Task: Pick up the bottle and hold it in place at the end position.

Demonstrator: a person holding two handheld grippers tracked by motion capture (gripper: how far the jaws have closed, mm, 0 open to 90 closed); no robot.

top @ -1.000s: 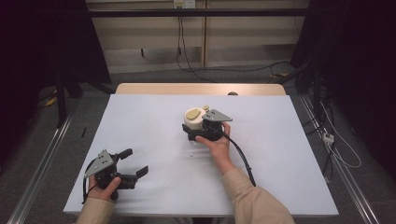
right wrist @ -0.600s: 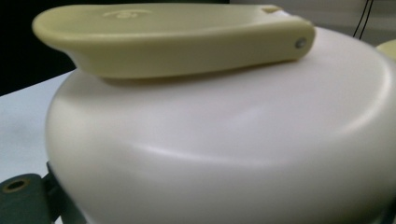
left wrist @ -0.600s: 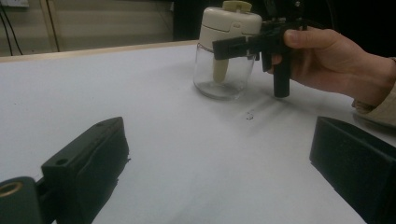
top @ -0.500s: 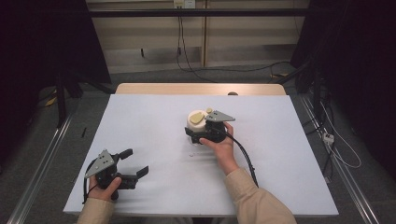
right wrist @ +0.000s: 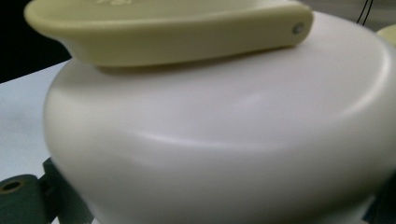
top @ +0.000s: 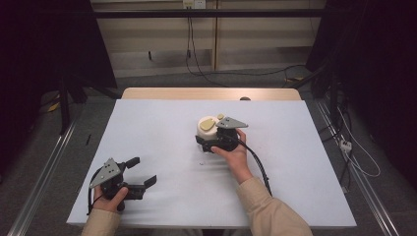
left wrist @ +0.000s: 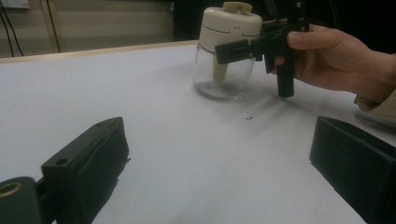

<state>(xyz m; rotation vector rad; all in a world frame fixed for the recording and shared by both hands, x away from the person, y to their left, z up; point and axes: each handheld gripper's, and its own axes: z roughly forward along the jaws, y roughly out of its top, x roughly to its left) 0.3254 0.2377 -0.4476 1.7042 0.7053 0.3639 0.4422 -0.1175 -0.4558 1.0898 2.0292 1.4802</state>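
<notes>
Jar [top: 209, 132] upright mid-table [top: 147, 128], cream lid between jaws of right gripper [top: 212, 140], apparently clamped. Left gripper [top: 140, 173] wide open, empty, near front-left edge, well apart from jar.

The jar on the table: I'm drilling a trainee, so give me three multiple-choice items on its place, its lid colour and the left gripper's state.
1. Where does the jar stand?
A. mid-table, at the right gripper
B. beside the left gripper
C. on the floor

2. What colour is its lid?
A. red
B. cream
C. black

3. How are the left gripper's fingers?
A. shut on the jar
B. shut on nothing
C. apart, holding nothing

Key: 1 A, the high view shows it against the right gripper; 2 B, cream with a yellowish flap; 3 C, bare table lies between them.
</notes>
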